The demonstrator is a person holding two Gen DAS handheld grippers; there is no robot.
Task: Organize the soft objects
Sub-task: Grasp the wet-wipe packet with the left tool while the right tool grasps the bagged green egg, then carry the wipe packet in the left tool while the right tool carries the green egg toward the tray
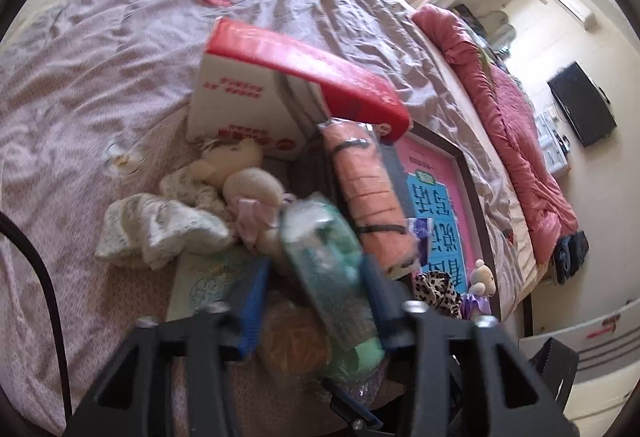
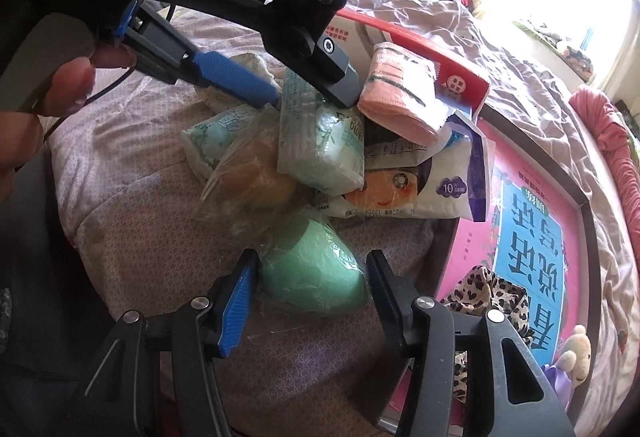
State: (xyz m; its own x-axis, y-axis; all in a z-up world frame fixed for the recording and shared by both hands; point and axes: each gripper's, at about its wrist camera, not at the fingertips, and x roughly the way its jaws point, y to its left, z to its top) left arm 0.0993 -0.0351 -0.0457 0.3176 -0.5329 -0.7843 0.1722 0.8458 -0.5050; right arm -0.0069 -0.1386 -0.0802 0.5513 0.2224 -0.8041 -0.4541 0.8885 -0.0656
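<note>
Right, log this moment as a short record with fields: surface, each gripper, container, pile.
surface: wrinkled mauve bedsheet
left gripper: astride a clear-wrapped pale green towel pack, grip uncertain
right gripper: open around a mint-green rounded item in clear plastic
container: red-lidded white cardboard box, lid raised
pile: pink striped rolled towel, cream plush doll
</note>
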